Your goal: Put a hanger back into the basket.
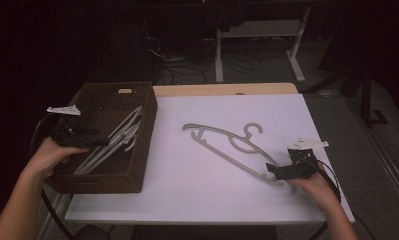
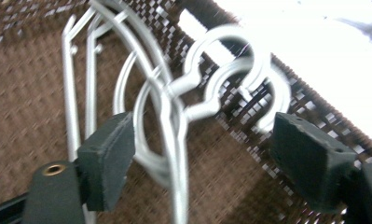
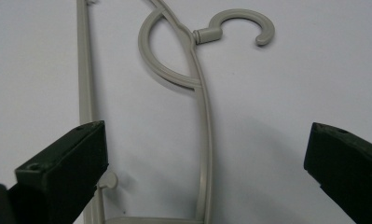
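While both pairs of jaws stand wide apart and hold nothing, the right gripper (image 1: pixel 277 172) straddles the near end of a grey plastic hanger (image 1: pixel 227 145) lying flat on the white table (image 1: pixel 187 200), its hook toward twelve o'clock. The left gripper (image 1: pixel 99 141) hovers inside the brown wicker basket (image 1: pixel 142 145) at nine o'clock, over stacked grey hangers (image 2: pixel 174 116).

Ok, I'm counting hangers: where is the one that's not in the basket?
In the high view the loose grey hanger lies flat on the white table, right of the wicker basket, its near end at the right gripper.
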Tool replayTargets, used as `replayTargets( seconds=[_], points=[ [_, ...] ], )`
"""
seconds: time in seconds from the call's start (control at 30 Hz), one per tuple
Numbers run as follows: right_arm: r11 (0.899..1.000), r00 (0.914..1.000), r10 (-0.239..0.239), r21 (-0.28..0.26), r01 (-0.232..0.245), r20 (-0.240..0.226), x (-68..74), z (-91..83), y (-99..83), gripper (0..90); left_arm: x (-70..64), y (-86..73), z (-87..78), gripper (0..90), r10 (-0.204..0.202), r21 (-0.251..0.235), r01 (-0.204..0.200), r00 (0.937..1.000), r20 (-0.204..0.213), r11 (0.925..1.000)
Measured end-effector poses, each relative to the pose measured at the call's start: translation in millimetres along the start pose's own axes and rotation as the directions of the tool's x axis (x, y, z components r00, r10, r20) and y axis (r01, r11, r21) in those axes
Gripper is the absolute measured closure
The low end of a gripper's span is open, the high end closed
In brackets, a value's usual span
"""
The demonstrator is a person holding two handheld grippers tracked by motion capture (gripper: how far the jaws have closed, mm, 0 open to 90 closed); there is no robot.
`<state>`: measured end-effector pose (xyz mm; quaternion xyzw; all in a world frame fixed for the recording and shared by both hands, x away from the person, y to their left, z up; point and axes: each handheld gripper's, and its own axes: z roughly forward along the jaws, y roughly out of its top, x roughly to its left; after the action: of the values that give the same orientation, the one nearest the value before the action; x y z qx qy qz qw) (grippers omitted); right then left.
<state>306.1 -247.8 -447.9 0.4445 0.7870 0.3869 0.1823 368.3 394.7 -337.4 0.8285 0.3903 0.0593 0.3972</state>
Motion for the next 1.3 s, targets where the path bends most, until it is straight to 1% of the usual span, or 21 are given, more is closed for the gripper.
replayTargets(
  seconds=[0.2, 0.33, 0.37, 0.47, 0.6, 0.63, 0.67, 0.7, 0.83, 0.9, 0.97, 1.03, 1.1, 1.17, 1.23, 1.27, 1.3],
  points=[
    [1.0, 1.0, -0.004, 0.002, 0.004, -0.004, 0.5, -0.6, 2.1, 0.0, -20.5, 16.7, 6.7, 17.0, 0.028, -0.058, -0.025, 0.9984, 0.049, 0.998],
    [1.0, 0.9999, -0.005, 0.007, 0.005, -0.01, 2.1, -1.0, 4.5, 0.0, -42.3, 28.9, 15.4, 15.6, 0.064, -0.084, -0.057, 0.995, 0.077, 0.9948],
    [1.0, 0.9999, -0.007, 0.006, 0.007, -0.012, 2.6, -1.0, 5.2, 0.0, -48.2, 32.2, 17.7, 15.5, 0.077, -0.088, -0.069, 0.9933, 0.086, 0.9937],
    [1.0, 0.9998, -0.01, 0.011, 0.01, -0.015, 3.7, -1.0, 6.0, 0.0, -66.2, 42.5, 25.1, 15.5, 0.101, -0.111, -0.089, 0.9889, 0.109, 0.9898],
    [1.0, 0.9999, 0.002, 0.02, -0.001, -0.016, 3.2, -1.3, 5.6, 0.0, -89.1, 55.4, 37.7, 15.6, 0.13, -0.136, -0.111, 0.9812, 0.142, 0.9845],
    [1.0, 0.9999, 0.003, 0.021, -0.003, -0.016, 2.7, -1.4, 5.3, 0.0, -94.2, 58.3, 41.3, 15.6, 0.142, -0.139, -0.121, 0.9787, 0.149, 0.9829],
    [1.0, 0.9999, 0.003, 0.021, -0.003, -0.016, 2.7, -1.4, 5.3, 0.0, -94.2, 58.3, 41.3, 15.6, 0.142, -0.139, -0.121, 0.9787, 0.149, 0.9829],
    [1.0, 0.9999, 0.002, 0.023, -0.002, -0.012, 2.1, -1.4, 5.1, 0.0, -104.6, 63.5, 49.4, 15.6, 0.154, -0.147, -0.13, 0.9746, 0.163, 0.9806],
    [1.0, 0.9999, 0.007, 0.027, -0.007, -0.011, 0.1, -1.5, 4.6, 0.0, -123.8, 72.5, 66.9, 16.3, 0.175, -0.149, -0.149, 0.9673, 0.184, 0.9776],
    [1.0, 0.9999, 0.006, 0.029, -0.005, -0.012, 0.0, -1.3, 4.5, 0.0, -133.8, 76.6, 77.0, 17.1, 0.192, -0.151, -0.164, 0.9619, 0.195, 0.975],
    [1.0, 0.9999, 0.005, 0.031, -0.004, -0.011, -0.2, -1.0, 4.3, 0.0, -143.8, 79.7, 87.2, 19.6, 0.202, -0.157, -0.173, 0.9601, 0.193, 0.9724],
    [1.0, 1.0, 0.003, 0.031, -0.002, -0.008, -0.5, -1.0, 4.1, 0.0, -152.8, 81.6, 98.4, 24.1, 0.208, -0.158, -0.179, 0.9591, 0.192, 0.971],
    [0.999, 0.9999, 0.006, 0.031, -0.006, -0.008, -0.7, -1.5, 3.9, 0.0, -161.0, 82.2, 110.9, 30.8, 0.215, -0.145, -0.19, 0.959, 0.184, 0.971],
    [0.999, 1.0, 0.007, 0.031, -0.006, -0.007, -0.9, -1.7, 3.5, 0.0, -168.3, 81.6, 124.4, 38.2, 0.222, -0.13, -0.202, 0.9608, 0.166, 0.9708],
    [0.999, 1.0, 0.006, 0.031, -0.006, -0.005, -1.4, -1.4, 3.0, 0.0, -172.8, 80.0, 138.6, 48.7, 0.219, -0.113, -0.203, 0.9639, 0.152, 0.9727],
    [0.999, 1.0, 0.007, 0.032, -0.007, -0.005, -1.4, -1.4, 2.8, 0.0, -173.7, 78.8, 145.8, 54.8, 0.221, -0.105, -0.206, 0.9637, 0.151, 0.9729],
    [0.999, 1.0, 0.004, 0.033, -0.004, -0.006, -1.6, -1.4, 2.6, 0.0, -174.2, 77.4, 153.6, 62.5, 0.22, -0.091, -0.208, 0.9649, 0.144, 0.9739]
  ],
)
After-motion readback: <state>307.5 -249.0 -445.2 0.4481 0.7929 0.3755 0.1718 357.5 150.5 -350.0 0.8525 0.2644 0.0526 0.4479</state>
